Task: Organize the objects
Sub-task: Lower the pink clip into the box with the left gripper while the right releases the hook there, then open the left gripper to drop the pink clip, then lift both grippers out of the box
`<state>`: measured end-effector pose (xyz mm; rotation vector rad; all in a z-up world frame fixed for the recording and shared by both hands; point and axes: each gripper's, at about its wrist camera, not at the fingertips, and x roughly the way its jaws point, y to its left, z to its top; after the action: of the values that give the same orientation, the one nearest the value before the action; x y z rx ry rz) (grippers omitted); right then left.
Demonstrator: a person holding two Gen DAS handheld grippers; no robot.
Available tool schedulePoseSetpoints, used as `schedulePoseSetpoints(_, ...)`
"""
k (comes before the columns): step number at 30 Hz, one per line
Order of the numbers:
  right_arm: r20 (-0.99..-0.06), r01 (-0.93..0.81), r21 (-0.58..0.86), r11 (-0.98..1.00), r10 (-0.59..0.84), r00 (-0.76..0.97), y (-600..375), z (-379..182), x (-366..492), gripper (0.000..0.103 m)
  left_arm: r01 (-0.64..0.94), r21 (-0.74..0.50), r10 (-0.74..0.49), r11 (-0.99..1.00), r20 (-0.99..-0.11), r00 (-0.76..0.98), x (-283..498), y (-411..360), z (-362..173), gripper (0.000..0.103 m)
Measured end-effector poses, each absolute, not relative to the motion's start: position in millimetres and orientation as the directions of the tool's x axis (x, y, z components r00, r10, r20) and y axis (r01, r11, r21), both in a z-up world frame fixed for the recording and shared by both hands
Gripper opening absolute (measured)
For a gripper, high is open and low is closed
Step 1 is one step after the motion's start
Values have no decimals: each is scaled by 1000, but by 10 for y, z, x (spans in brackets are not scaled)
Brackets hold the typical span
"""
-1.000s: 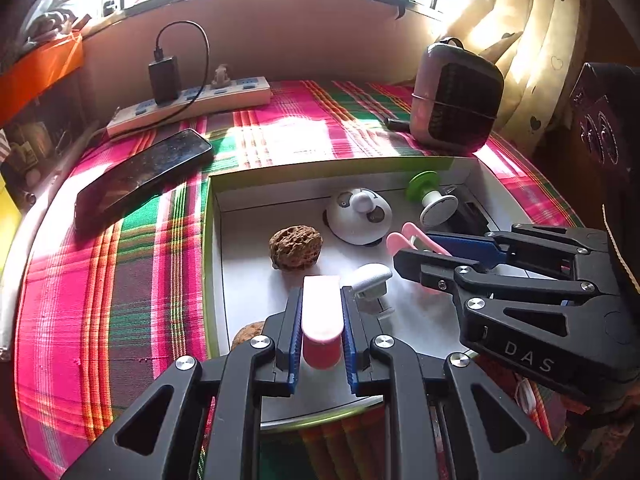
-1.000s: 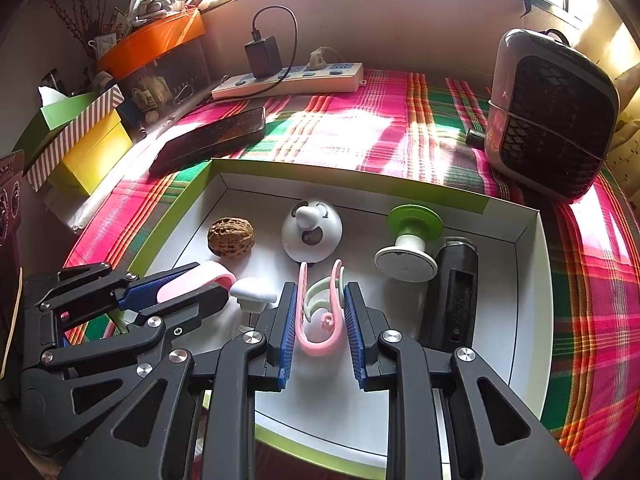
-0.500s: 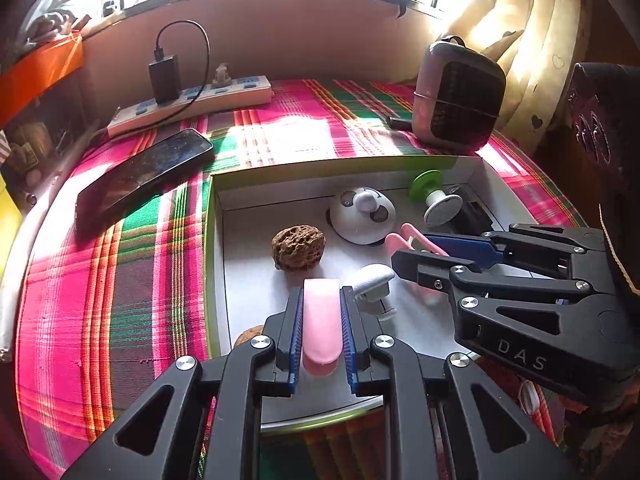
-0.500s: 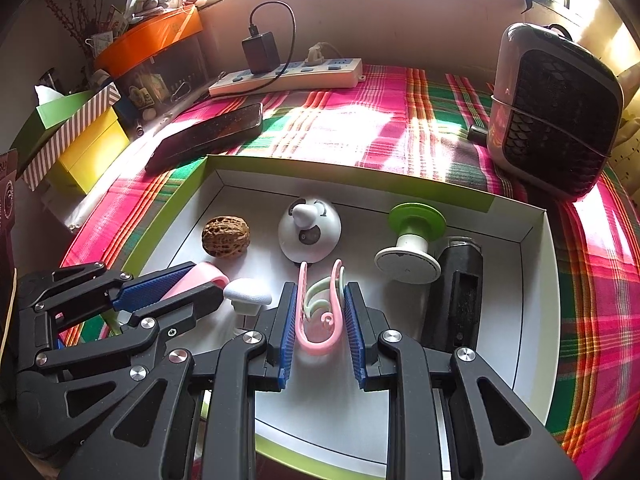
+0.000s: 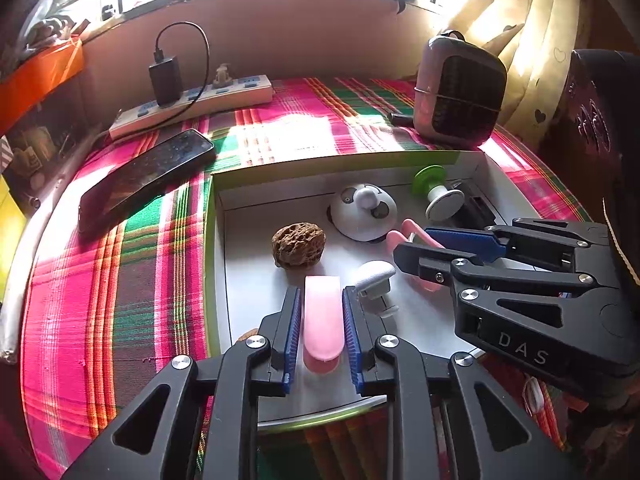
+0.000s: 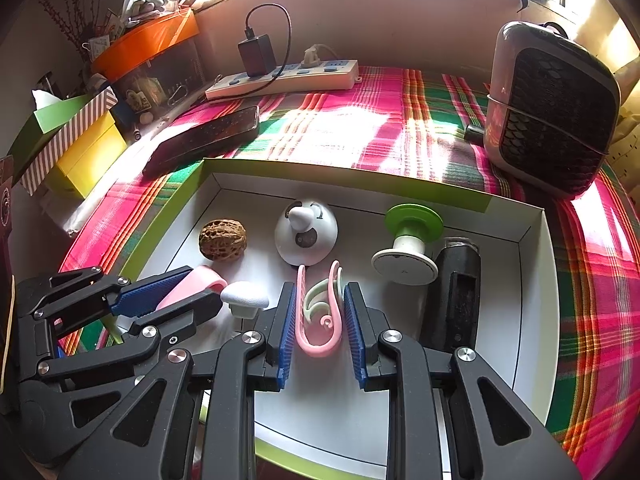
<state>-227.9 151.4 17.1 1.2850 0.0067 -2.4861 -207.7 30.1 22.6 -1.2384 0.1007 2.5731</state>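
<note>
Little has shifted since a second ago: both tools have only drifted slightly over the tray. My left claw (image 5: 322, 322) pinches a flat pink strip (image 5: 323, 316) between its blue pads, low above the white tray (image 5: 240, 276) floor. My right claw (image 6: 319, 320) sits around a pink hook clip (image 6: 318, 334); whether the pads touch it, I cannot tell. Beyond lie a walnut (image 6: 222, 239), a white dome (image 6: 306, 232), a green-topped spool (image 6: 410, 236) and a black holder (image 6: 454, 292), all in the tray on the plaid-covered surface (image 5: 120, 264).
</note>
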Motion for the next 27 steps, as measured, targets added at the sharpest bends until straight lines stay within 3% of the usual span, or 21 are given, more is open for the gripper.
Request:
schedulePoseSetpoints(10, -792, 281, 156, -947, -290, -537, 1538, 174, -2242, 32, -284, -60, 223, -957, -775, -591, -2058, 314, 230, 28)
schedulePoseSetpoints(27, -773, 268, 158, -950, -288, -565, 1589, 266, -2084, 35, -269, -65, 219, -961, -772, -597, -1914, 295, 300, 31)
